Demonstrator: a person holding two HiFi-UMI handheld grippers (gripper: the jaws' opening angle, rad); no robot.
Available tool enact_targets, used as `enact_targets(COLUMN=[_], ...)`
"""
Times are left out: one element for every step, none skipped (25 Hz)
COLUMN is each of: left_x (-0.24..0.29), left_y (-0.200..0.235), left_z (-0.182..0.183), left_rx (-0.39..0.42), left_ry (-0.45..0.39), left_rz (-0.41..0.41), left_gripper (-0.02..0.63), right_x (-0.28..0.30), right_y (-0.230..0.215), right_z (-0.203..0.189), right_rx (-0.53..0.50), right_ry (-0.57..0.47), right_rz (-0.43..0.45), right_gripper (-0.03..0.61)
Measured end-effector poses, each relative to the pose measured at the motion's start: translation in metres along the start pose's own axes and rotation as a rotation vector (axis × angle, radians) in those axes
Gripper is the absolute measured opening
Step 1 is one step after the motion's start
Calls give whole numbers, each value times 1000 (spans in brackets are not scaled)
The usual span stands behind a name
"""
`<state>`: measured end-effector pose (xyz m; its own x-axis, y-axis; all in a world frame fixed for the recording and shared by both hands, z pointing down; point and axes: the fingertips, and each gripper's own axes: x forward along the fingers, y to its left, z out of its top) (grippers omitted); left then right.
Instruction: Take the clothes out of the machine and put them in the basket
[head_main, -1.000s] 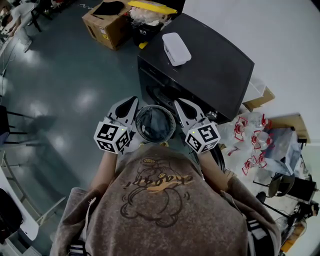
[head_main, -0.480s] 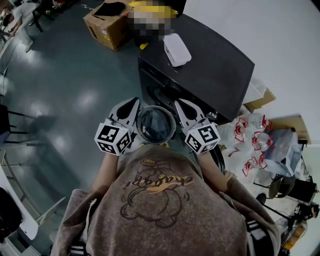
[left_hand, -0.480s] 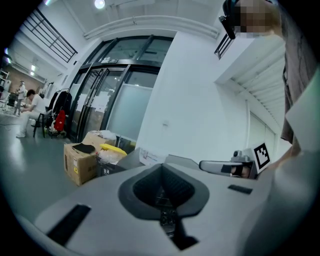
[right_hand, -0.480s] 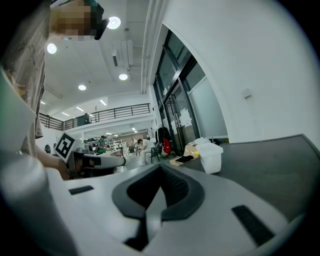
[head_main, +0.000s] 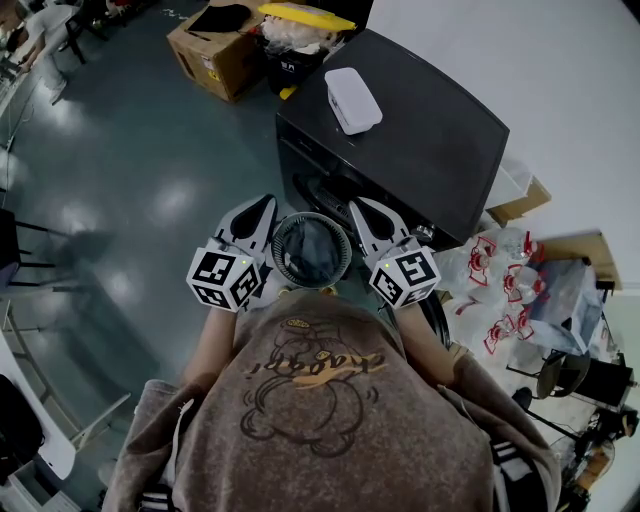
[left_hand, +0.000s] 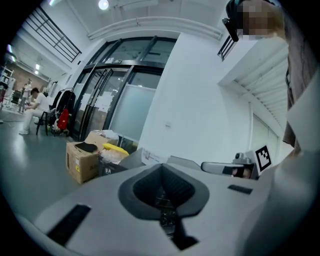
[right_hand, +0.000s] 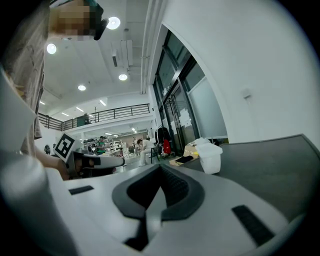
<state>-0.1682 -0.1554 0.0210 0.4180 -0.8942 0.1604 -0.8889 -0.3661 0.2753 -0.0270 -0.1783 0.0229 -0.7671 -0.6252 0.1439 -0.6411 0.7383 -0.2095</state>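
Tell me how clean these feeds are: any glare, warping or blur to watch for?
Head view: dim, with soft glare patches on the floor and the machine nearly black. Left gripper view: heavy fisheye bending, black corners, one ceiling lamp blown out, near foreground soft. Right gripper view: same bending, ceiling lamps flaring, background hall fairly sharp.

Your machine is black, the tub atop it white, the carton beside it brown, the basket before it dark mesh, your shirt brown with a cartoon print.
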Motion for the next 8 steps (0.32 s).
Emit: enact_targets(left_x=[0, 0, -1, -1, -2, -2, -2, -3], left_y=[0, 0, 0, 0, 0, 0, -1, -1], left_z=[0, 0, 0, 0, 0, 0, -1, -1], left_rx=[1, 1, 0, 0, -1, -1, -2, -2], left_ry=[0, 0, 0, 0, 0, 0, 1, 2], left_rz=[0, 1, 0, 0, 0, 0, 0, 0], left_gripper=[8, 8, 8, 8, 8, 8, 8, 8], right_x=[0, 0, 1, 0, 0, 0, 0, -1], right_y=[0, 0, 0, 0, 0, 0, 0, 0], right_z=[0, 0, 0, 0, 0, 0, 0, 0], right_rx=[-1, -2, -2, -2, -2, -2, -2, -2], right_ry=[0, 0, 1, 1, 1, 1, 1, 1], right_rz=[0, 0, 0, 0, -1, -2, -2, -3], right_gripper=[-6, -6, -6, -6, -6, -6, -6, -6])
